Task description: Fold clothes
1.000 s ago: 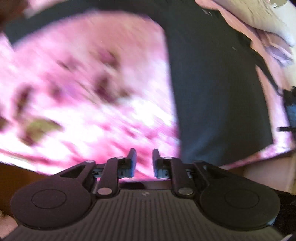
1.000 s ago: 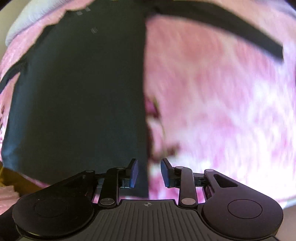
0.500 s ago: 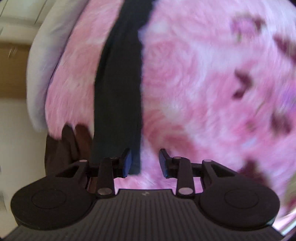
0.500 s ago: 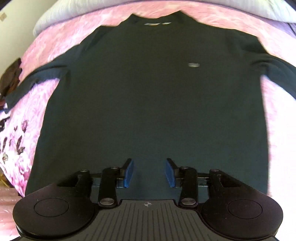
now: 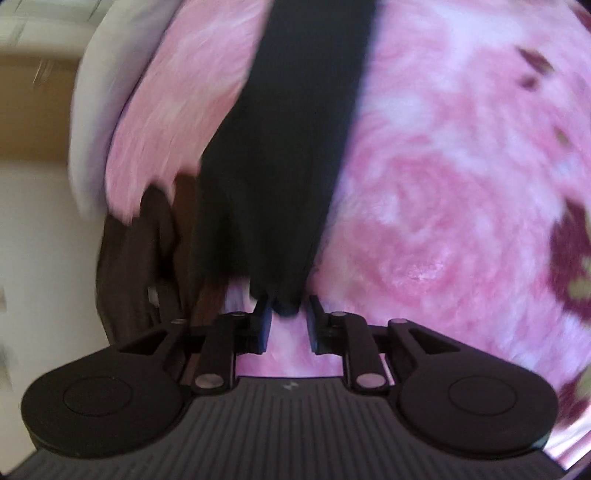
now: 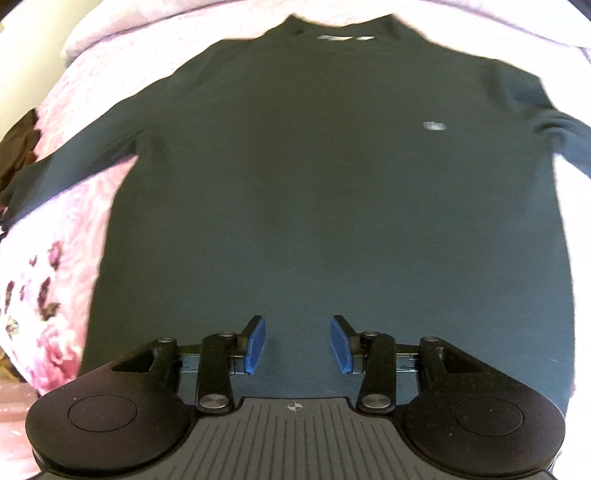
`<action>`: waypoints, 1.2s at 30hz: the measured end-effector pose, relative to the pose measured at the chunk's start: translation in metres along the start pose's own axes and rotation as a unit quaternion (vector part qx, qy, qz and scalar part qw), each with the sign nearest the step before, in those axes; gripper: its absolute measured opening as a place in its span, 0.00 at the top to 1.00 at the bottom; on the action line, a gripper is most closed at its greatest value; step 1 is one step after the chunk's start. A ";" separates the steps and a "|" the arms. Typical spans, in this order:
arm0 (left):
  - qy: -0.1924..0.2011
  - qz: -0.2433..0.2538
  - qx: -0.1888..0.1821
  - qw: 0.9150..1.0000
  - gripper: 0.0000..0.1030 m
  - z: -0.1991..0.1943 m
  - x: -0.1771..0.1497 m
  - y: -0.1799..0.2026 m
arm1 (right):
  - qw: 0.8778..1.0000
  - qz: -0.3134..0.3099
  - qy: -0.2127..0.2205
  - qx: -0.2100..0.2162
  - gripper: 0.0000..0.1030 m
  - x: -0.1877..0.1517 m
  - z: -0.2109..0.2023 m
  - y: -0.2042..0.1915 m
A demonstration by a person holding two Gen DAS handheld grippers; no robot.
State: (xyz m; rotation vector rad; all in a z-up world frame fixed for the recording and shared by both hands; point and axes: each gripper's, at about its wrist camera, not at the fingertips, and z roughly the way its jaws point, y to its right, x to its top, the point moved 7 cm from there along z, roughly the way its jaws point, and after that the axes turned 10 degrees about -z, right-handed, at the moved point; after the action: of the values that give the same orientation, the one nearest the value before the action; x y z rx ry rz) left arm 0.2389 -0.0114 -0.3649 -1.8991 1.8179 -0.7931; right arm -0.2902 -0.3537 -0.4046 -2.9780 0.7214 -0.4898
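Observation:
A dark long-sleeved shirt (image 6: 332, 192) lies spread flat, front up, on a pink floral blanket (image 6: 55, 258), collar far from me, sleeves out to both sides. In the left wrist view one dark sleeve (image 5: 288, 147) runs away from me over the blanket, and its cuff end sits between the fingertips of my left gripper (image 5: 288, 314). The jaws are partly open and stand on either side of the cuff without pinching it. My right gripper (image 6: 297, 341) is open and empty, over the shirt's lower hem area.
A brown garment (image 5: 147, 243) lies crumpled at the blanket's left edge beside the sleeve cuff. White pillows (image 6: 498, 26) lie beyond the collar. The blanket edge drops off at the lower left of the right wrist view.
My left gripper swung from the shirt body to the sleeve end and closed in on the cuff. My right gripper swung to face the whole shirt and moved closer, jaws wider.

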 end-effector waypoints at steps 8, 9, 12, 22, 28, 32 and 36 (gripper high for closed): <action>-0.015 -0.108 0.028 0.994 0.73 -0.085 0.025 0.018 | 0.985 0.116 0.055 -0.115 0.57 -0.052 -0.054 0.188; -0.010 -0.106 0.024 0.994 0.73 -0.099 0.039 0.035 | 0.981 0.130 0.059 -0.134 0.57 -0.059 -0.057 0.219; 0.005 -0.095 0.005 0.995 0.69 -0.137 0.084 0.089 | 0.970 0.097 0.049 -0.218 0.57 -0.072 -0.070 0.300; 0.051 -0.042 -0.056 0.996 0.63 -0.228 0.222 0.283 | 0.860 -0.360 -0.043 -0.360 0.57 -0.078 -0.012 0.434; 0.053 -0.025 -0.064 0.996 0.63 -0.242 0.259 0.318 | 0.837 -0.393 -0.028 -0.379 1.00 -0.100 -0.012 0.465; 0.067 -0.019 -0.062 0.996 0.63 -0.249 0.270 0.314 | 0.845 -0.355 -0.056 -0.397 1.00 -0.122 -0.023 0.497; 0.076 -0.024 -0.066 0.995 0.63 -0.241 0.268 0.309 | 0.866 -0.304 -0.047 -0.394 1.00 -0.137 -0.038 0.483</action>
State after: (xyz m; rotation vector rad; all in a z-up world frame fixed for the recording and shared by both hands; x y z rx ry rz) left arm -0.1535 -0.2772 -0.3431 -2.0202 1.9676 -0.8756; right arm -0.6301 -0.7205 -0.4622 -3.9601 -0.1267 -0.0263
